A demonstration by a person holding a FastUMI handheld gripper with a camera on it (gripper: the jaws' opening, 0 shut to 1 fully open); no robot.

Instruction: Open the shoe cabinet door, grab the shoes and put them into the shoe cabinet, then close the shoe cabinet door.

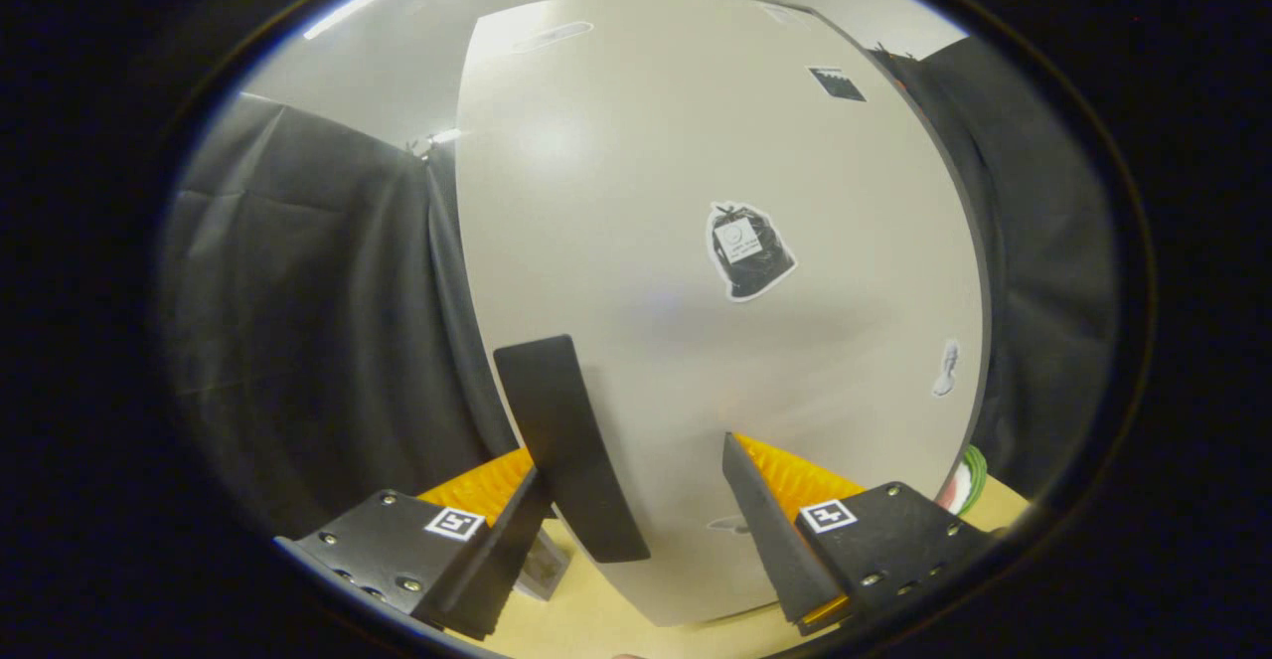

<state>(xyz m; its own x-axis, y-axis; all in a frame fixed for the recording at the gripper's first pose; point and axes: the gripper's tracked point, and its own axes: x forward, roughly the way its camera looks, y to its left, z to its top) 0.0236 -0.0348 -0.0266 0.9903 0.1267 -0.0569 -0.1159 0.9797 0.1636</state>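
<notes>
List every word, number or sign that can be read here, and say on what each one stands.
None can be read.
Bag-shaped sticker on the cabinet door: its label is too small.
Dark sticker near the door's top: blurred.
Square marker on the open hand-held gripper: a pattern, no words.

Pale wood floor [616, 619] carries the cabinet [696, 242]. At the cabinet's 4 o'clock lies a green-striped thing [969, 475], at its 7 o'clock a small pale packet [545, 565]. The gripper [636, 460] hangs above, fingers apart.
</notes>
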